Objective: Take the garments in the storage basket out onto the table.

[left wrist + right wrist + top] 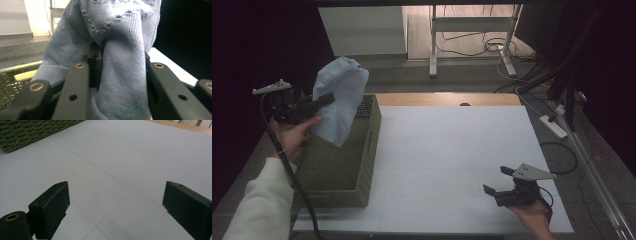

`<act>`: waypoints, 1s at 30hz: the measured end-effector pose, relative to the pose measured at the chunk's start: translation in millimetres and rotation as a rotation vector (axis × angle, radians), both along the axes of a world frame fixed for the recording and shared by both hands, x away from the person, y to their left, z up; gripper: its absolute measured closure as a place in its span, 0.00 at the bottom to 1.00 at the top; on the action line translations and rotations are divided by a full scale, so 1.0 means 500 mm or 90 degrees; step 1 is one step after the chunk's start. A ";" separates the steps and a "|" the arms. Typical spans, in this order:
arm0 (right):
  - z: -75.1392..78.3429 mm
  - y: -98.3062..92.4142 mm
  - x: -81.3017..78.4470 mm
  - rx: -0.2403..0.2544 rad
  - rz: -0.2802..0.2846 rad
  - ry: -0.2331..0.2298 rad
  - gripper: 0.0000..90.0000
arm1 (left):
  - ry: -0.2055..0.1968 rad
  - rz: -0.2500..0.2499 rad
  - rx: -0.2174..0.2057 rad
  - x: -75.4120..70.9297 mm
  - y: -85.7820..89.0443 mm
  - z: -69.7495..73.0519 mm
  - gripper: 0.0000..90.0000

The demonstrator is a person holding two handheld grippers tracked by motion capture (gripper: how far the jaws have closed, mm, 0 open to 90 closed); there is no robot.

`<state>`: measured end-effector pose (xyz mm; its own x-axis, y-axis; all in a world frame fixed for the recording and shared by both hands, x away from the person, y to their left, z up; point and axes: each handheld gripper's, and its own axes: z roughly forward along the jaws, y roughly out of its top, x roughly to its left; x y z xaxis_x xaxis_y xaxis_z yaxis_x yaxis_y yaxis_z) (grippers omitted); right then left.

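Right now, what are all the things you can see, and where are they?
Knitted cloth: one, light blue, held up above the basket.
Woven basket: one, green, on the table's left side.
Table: one, white top, wooden strip along the far edge.
Power strip: one, white, on the floor to the right.
Metal stand: one, grey, on the floor behind the table.
Left gripper: one, black, shut on the cloth.
Right gripper: one, black, open, low over the table's near right.

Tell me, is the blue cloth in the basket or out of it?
Out. The left gripper holds the blue cloth up in the air, and it hangs bunched above the green basket.
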<state>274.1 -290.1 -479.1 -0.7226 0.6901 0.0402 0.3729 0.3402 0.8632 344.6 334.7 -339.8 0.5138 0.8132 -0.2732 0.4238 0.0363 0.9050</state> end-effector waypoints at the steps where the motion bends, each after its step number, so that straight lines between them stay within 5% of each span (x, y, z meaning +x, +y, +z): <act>1: 0.000 0.000 0.000 0.000 0.000 0.000 0.08 | -0.001 -0.002 -0.001 0.000 -0.002 0.001 0.75; 30: -0.001 0.001 0.000 -0.003 0.000 0.001 0.09 | -0.021 -0.048 -0.016 -0.009 -0.066 0.020 0.75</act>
<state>274.2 -289.7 -479.7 -0.7228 0.6900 0.0385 0.3744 0.3441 0.8611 340.3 301.8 -329.7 0.5824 0.7650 -0.2748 0.3959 0.0284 0.9179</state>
